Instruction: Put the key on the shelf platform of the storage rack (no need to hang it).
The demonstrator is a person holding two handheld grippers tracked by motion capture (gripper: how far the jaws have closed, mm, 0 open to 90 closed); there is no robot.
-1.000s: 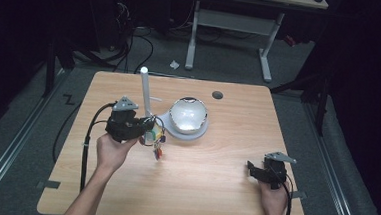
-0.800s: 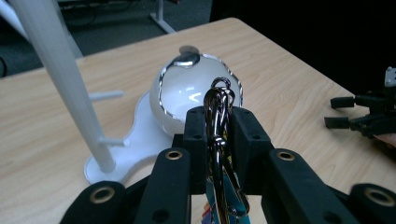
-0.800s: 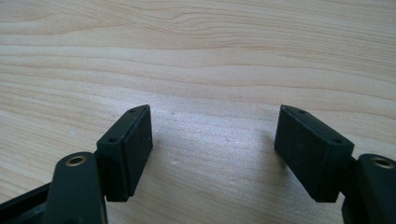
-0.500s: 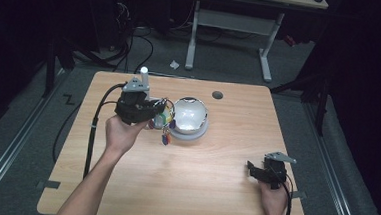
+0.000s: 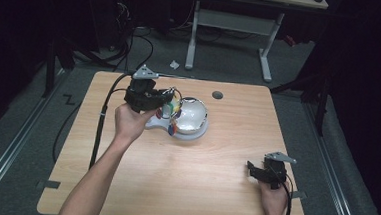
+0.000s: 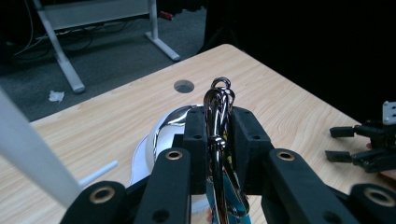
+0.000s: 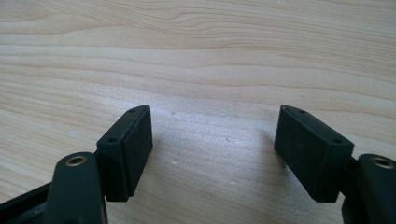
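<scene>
Above desk (image 5: 225,164): left gripper (image 6: 219,126) clenched on metal ring bunch (image 6: 218,112), coloured tags (image 5: 172,117) partly hidden, beside chrome dome (image 5: 193,115); right gripper (image 7: 212,140) released, resting.

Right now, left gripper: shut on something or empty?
Shut. In the left gripper view, the left gripper has its pads pressed against a metal key ring, with coloured tags hanging beneath.

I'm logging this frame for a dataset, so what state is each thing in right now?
Left hand-held gripper: shut on the key ring, held above the table.
Key ring: clamped upright between the jaws, coloured tags hanging below.
Right hand-held gripper: open, nothing between its jaws, low over bare wood.
Shiny dome: resting on its white base.
Table: level.
</scene>
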